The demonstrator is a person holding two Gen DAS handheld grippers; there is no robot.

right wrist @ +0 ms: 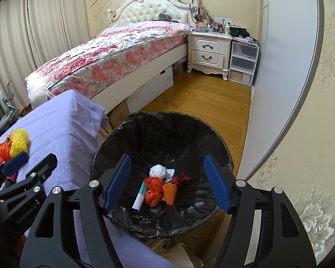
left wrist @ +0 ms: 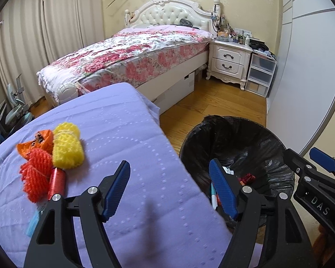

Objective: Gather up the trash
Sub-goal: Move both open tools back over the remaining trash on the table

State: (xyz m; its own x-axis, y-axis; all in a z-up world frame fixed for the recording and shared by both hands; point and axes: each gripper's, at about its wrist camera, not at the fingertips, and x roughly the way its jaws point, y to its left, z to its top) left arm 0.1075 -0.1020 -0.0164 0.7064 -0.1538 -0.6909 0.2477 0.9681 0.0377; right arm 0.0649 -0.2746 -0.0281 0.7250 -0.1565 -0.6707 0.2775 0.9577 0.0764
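Note:
A black-lined trash bin [right wrist: 145, 129] stands on the floor beside the purple-covered table [left wrist: 122, 122]. In it lie a white wad [right wrist: 158, 171], orange pieces [right wrist: 153, 191], a white tube [right wrist: 139, 197] and a dark red scrap [right wrist: 182, 178]. On the table lie a yellow foam net [left wrist: 67, 145], a red foam net [left wrist: 36, 174], an orange wrapper [left wrist: 40, 140] and a red spool [left wrist: 57, 182]. My left gripper [left wrist: 169, 176] is open and empty over the table's right edge. My right gripper [right wrist: 167, 172] is open and empty above the bin.
A bed with a floral cover [left wrist: 131, 53] stands behind the table. A white nightstand [left wrist: 229, 62] and plastic drawers [left wrist: 260, 73] stand at the back right. A white wardrobe door [left wrist: 306, 78] runs along the right. The wooden floor [right wrist: 201, 102] lies between them.

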